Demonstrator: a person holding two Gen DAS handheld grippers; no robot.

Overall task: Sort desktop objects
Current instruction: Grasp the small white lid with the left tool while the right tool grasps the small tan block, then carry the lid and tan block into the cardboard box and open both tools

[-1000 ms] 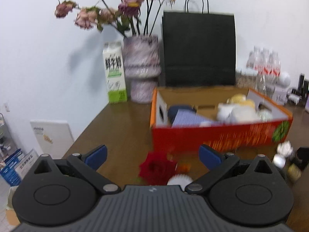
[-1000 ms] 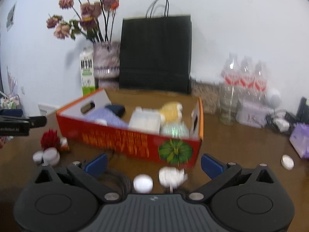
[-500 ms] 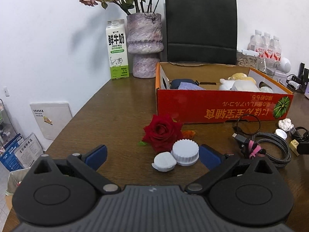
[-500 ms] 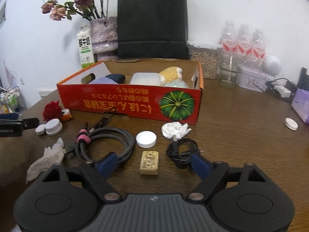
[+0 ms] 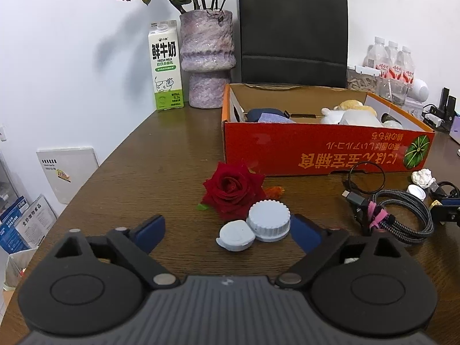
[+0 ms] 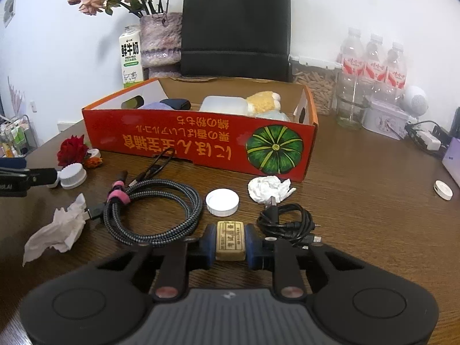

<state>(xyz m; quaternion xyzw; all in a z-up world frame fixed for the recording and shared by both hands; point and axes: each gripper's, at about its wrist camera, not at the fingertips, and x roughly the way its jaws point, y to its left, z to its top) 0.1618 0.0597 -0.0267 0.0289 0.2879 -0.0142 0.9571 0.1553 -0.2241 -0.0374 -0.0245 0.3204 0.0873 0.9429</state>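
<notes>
Right wrist view: right gripper (image 6: 230, 243) jaws closing, blue pads pressed on both long sides of a small cream rectangular block (image 6: 231, 240) with embossed lettering on its top face. Block lies flat on the dark wood-grain counter (image 6: 359, 201), long axis running straight away from the camera, squarely between the jaws. Just beyond it: a white ribbed round cap (image 6: 222, 202), open side up. To its left, a braided grey-black cable coil (image 6: 152, 211) bound with a pink strap; to its right, a thin glossy black cord bundle (image 6: 287, 224). Crumpled white paper wad (image 6: 270, 188) sits against the red cardboard box (image 6: 198, 143); a second crumpled tissue (image 6: 59, 228) lies at far left.

Left wrist view: left gripper (image 5: 227, 231) jaws wide, closing, clamping nothing. 2 white plastic lids between them: a knurled round lid (image 5: 268, 220) close against the right pad, contact not clear, and a smaller smooth flip-top lid (image 5: 235, 235) touching its left edge, well apart from the left pad. Red fabric rose (image 5: 231, 189) lies just behind the lids.
</notes>
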